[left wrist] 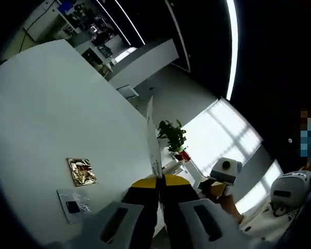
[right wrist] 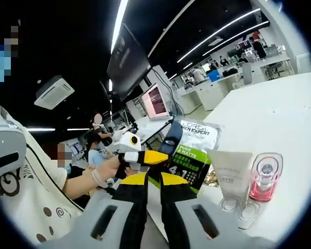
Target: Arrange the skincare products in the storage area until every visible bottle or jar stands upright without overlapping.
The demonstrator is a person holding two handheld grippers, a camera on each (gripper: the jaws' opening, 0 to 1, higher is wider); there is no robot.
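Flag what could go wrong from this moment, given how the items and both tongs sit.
1. The left tongs pinch a thin flat sachet by its edge, raised off the white table; it may slip or flop.
2. The pink bottle and white tube stand close beside the L'Oreal sachet; setting it down could topple them.
3. The gold packet and white card lie flat, apart from the others, and may be missed.

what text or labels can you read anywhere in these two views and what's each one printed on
"L'OREAL MEN EXPERT": top of the sachet pack held up in the right gripper view.
"PURE & MATTE": green band on the same pack.
"4 in 1": large figures lower on that pack, partly behind the tongs.
White tube: faint print, too small to read.
Pink bottle: no legible text.
White card and gold foil packet on the table, left gripper view: print too blurred to read.
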